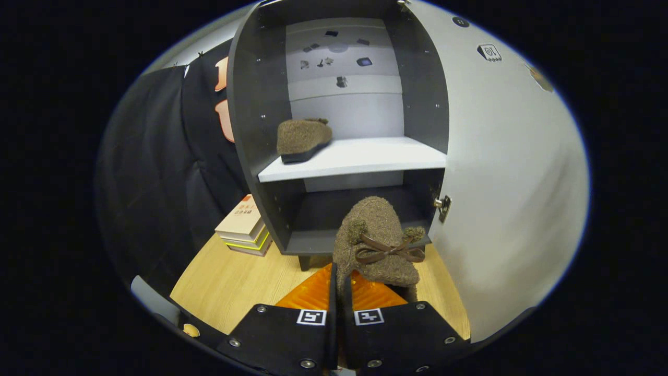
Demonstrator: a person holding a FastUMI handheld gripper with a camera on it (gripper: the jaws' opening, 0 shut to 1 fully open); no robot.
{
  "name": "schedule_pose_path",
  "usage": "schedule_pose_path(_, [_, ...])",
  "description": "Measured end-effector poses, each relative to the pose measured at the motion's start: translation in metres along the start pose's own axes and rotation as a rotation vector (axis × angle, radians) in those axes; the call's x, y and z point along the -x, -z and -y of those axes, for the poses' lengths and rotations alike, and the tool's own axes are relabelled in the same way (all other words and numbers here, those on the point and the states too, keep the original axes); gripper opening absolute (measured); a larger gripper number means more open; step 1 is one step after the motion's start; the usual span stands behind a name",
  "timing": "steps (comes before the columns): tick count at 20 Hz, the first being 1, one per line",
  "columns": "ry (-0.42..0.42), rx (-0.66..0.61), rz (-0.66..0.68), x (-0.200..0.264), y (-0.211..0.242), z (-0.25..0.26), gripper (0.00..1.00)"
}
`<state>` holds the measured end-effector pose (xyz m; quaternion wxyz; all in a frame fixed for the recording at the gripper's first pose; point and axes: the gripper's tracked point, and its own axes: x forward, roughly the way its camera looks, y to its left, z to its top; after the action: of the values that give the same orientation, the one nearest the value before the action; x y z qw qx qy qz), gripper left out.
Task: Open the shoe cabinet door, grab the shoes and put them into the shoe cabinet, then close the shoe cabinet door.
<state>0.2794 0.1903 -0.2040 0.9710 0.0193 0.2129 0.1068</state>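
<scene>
Counting two shoes: one [302, 139] resting at shelf's [360, 156] left edge, one [377, 243] hanging clamped in gripper [340, 282], heel hidden. One cabinet door [511, 183] standing open.

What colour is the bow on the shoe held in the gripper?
Dark brown, on a lighter brown fuzzy shoe; the bow shows best in the gripper view, just ahead of the gripper.

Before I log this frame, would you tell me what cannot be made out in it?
- Gripper view: the held shoe's heel and sole, hidden by the fingers of the gripper, which is shut on it.
- The lower compartment's depth, dark and partly behind that shoe.
- The small dark items beyond the cabinet, too small to identify.
- The books' titles, too small.
</scene>
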Motion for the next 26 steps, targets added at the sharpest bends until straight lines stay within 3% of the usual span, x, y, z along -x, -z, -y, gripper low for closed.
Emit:
schedule_pose_path(15, [0.020,0.086,0.160,-0.051,-0.156,0.018,0.05])
schedule_pose_path(26, [0.017,0.123,0.107,-0.151,-0.207,0.037,0.05])
